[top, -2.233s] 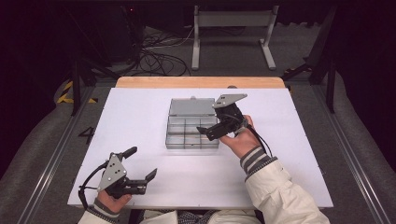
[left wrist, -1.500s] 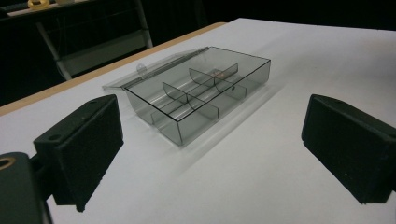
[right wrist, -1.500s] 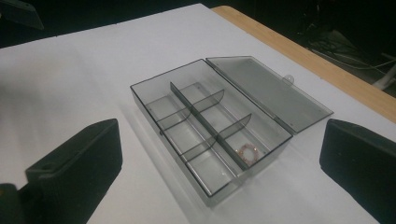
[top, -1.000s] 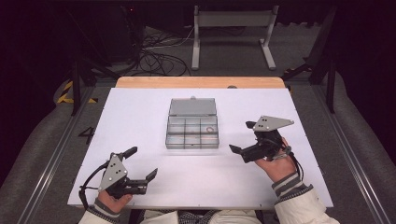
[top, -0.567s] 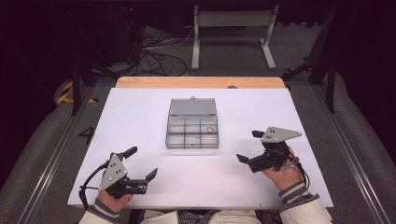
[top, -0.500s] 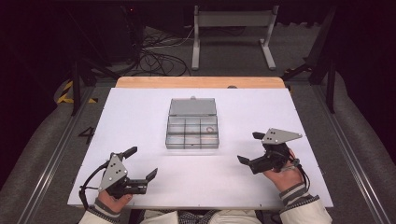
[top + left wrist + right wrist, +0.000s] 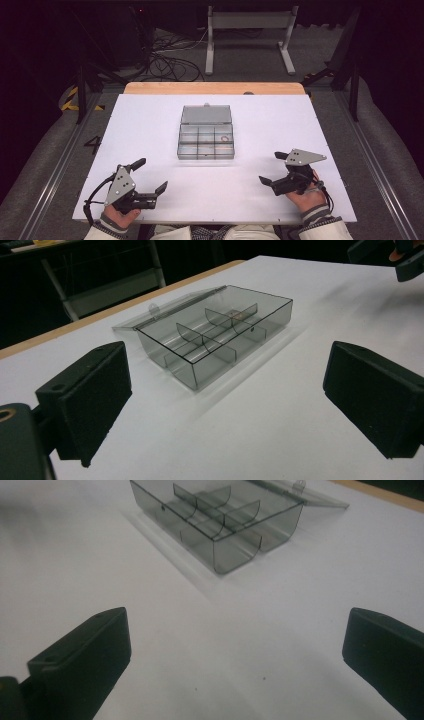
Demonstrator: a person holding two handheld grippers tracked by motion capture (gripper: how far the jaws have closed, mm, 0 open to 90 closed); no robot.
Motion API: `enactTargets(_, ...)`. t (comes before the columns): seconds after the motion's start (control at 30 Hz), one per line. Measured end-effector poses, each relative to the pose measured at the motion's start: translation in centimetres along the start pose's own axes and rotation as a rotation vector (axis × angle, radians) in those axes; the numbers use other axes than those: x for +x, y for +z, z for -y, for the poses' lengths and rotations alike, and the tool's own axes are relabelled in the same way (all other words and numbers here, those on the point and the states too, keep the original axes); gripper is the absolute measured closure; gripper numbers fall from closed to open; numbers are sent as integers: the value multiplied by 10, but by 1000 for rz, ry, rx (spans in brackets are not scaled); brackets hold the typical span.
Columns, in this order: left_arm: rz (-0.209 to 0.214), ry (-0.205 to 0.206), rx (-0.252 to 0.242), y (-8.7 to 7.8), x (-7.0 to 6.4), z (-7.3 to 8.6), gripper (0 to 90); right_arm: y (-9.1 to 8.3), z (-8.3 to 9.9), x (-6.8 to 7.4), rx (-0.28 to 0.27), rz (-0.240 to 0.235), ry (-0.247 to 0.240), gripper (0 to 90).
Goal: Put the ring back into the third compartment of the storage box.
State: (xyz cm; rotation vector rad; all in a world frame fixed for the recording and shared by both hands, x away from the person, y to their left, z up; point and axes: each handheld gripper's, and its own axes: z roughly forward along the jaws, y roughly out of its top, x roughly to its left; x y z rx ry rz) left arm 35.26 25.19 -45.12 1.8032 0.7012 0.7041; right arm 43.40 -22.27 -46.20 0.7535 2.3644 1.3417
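At the near edge of the white table top (image 7: 280, 130), the person's two hands are each holding a gripper low over the surface. The left gripper (image 7: 151, 176) is sitting near the near left corner with its jaws spread wide apart and nothing between them; in the left gripper view (image 7: 225, 405) the two black pads are standing far apart over bare white surface, aiming toward the box. The right gripper (image 7: 272, 167) is hovering near the near right side, its grey three-cornered plate on top, its jaws likewise released and gripping nothing; in the right gripper view (image 7: 235, 655) the pads are framing bare table with the box farther off. A cable is trailing from each gripper toward the person's sleeves. Well apart from both grippers, near the middle of the table, a clear smoky plastic compartment box (image 7: 205, 142) is lying with its lid (image 7: 206, 114) folded back flat on the far side. Curved dividers are splitting the box into small compartments, and a small ring-shaped item (image 7: 225, 139) is lying in the far right compartment; what it is cannot be told. Beyond the white top, a strip of wooden table edge (image 7: 215, 88) is showing, and farther still, black cables (image 7: 170, 62) and a grey metal stand (image 7: 250, 30) are resting on the dark floor.
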Motion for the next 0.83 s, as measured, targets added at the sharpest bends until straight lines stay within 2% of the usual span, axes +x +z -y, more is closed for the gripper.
enactTargets(0.13, 1, -15, -2, -4, 0, 2, 57, 2, 11, -1, 23, -7, 20, 0)
enactTargets(0.37, 5, 2, 3, -3, 1, 1, 56, 3, 23, 1, 63, -8, 66, 0)
enactTargets(0.57, 12, -13, 17, -2, 2, 2, 55, -3, 21, -3, 25, 15, 99, 0)
enactTargets(0.83, 15, -14, 18, -1, 2, 2, 53, -3, 19, 1, 40, 34, 36, 0)
